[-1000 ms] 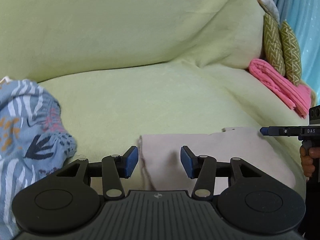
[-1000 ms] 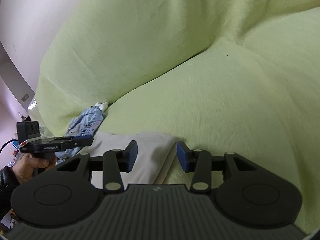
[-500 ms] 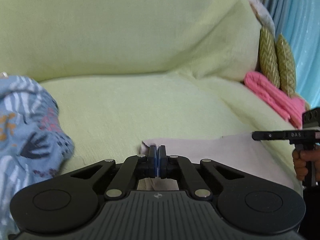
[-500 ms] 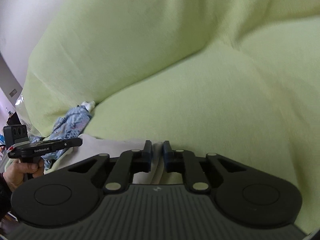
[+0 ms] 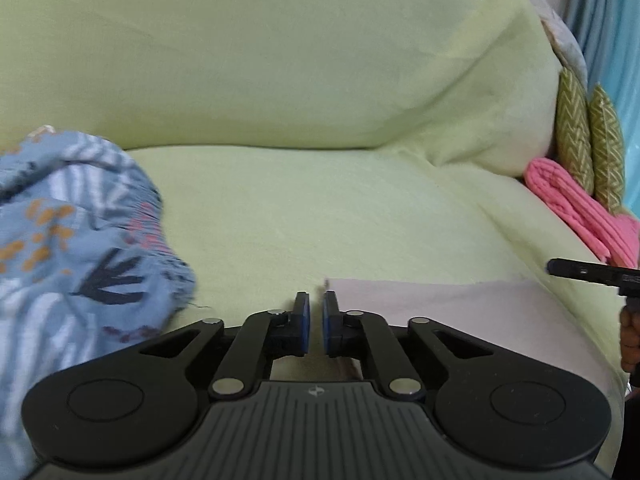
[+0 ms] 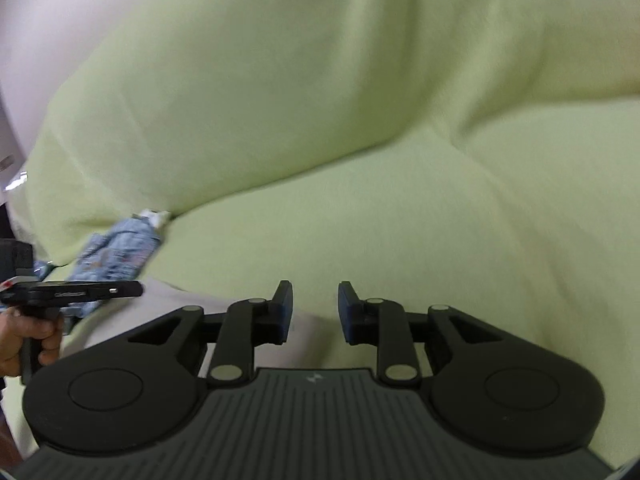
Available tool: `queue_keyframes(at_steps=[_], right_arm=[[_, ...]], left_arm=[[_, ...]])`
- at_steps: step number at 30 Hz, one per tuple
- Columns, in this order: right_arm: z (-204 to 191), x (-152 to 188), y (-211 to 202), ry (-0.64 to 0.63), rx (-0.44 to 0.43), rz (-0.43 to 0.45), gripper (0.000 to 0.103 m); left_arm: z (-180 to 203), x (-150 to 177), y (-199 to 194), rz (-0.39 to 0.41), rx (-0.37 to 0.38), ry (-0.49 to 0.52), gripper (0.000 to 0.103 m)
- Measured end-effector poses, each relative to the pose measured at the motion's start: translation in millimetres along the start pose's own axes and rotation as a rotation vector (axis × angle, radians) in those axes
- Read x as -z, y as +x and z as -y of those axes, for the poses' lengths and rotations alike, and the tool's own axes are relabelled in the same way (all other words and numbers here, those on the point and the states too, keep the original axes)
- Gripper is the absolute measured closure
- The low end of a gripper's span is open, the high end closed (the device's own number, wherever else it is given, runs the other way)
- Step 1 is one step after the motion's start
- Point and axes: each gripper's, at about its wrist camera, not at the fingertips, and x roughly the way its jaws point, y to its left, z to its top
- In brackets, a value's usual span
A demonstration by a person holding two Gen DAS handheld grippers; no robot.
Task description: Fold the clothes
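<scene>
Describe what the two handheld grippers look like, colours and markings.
Both the left gripper and right gripper are matte black, with ribbed grey bases, silver pivot pins, blue-padded fingers and a small white logo. Bare hands hold pistol-style handles; no cables are visible.

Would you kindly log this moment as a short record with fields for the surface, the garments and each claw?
surface: light green sofa cover
garment in work: pale pink cloth, lying flat on the seat
other garments: blue patterned garment heaped at the left; folded pink cloth at the right, beside two green cushions
left claw: narrow gap between pads, nothing between them, at the pale cloth's left edge
right claw: open, empty, at the pale cloth's right edge
</scene>
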Motion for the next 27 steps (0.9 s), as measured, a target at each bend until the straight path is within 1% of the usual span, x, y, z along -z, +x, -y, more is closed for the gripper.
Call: queue_keyframes(at_steps=[2, 4, 7, 8, 10, 12, 13, 15, 16, 18, 20, 22, 24, 25, 26, 27], right_arm=[[-16.5, 0.5, 4.0, -0.056, -0.059, -0.019, 0.080], [-33.2, 1.2, 8.5, -0.113, -0.118, -0.039, 0.081], [-45.6, 5.0, 28.2, -0.164, -0.139, -0.073, 0.081], [-46.8, 6.4, 34.2, -0.172, -0.141, -0.082, 0.081], [-47.9, 10.4, 44.9, -0.199, -0.142, -0.107, 0.081], [-41.3, 13.5, 45.5, -0.220, -0.113, -0.120, 0.084], [-35.9, 14.1, 42.7, -0.222, -0.094, -0.117, 0.085], [-24.2, 13.3, 31.0, -0.195, -0.050, -0.101, 0.085], [-18.2, 12.7, 24.3, -0.174, -0.028, -0.092, 0.084], [-15.5, 13.7, 6.7, -0.160, 0.013, -0.069, 0.081], [-23.0, 20.0, -8.9, -0.143, -0.007, -0.046, 0.081], [-39.5, 32.2, -17.4, -0.170, -0.059, -0.061, 0.081], [-54.2, 47.1, -18.7, -0.242, -0.084, -0.102, 0.081], [-59.1, 54.0, -18.6, -0.274, -0.090, -0.126, 0.085], [-53.7, 56.3, -21.6, -0.269, -0.079, -0.128, 0.086], [-47.3, 58.2, -24.9, -0.260, -0.065, -0.128, 0.095]], left_arm=[[4.0, 0.3, -12.7, 0.021, 0.030, -0.007, 0.098], [13.8, 1.2, -21.9, 0.027, 0.077, 0.002, 0.098], [36.3, 6.9, -17.6, -0.020, 0.137, 0.073, 0.096], [43.2, 10.3, -14.6, -0.041, 0.143, 0.105, 0.095], [47.9, 19.8, -10.3, -0.085, 0.140, 0.153, 0.095], [39.9, 28.4, -15.7, -0.085, 0.120, 0.172, 0.092], [32.2, 30.4, -20.8, -0.079, 0.109, 0.153, 0.095], [20.9, 31.6, -31.7, -0.071, 0.084, 0.108, 0.097], [21.8, 31.2, -36.5, -0.065, 0.073, 0.107, 0.099], [28.1, 29.8, -45.2, -0.054, 0.049, 0.118, 0.099], [39.7, 29.1, -50.1, -0.036, 0.076, 0.128, 0.097], [52.2, 29.9, -51.8, -0.026, 0.109, 0.144, 0.097], [57.2, 35.8, -47.3, -0.054, 0.123, 0.156, 0.097], [56.7, 39.8, -44.0, -0.073, 0.123, 0.153, 0.097], [56.1, 43.9, -40.7, -0.092, 0.123, 0.149, 0.097], [55.0, 46.7, -40.0, -0.096, 0.122, 0.146, 0.097]])
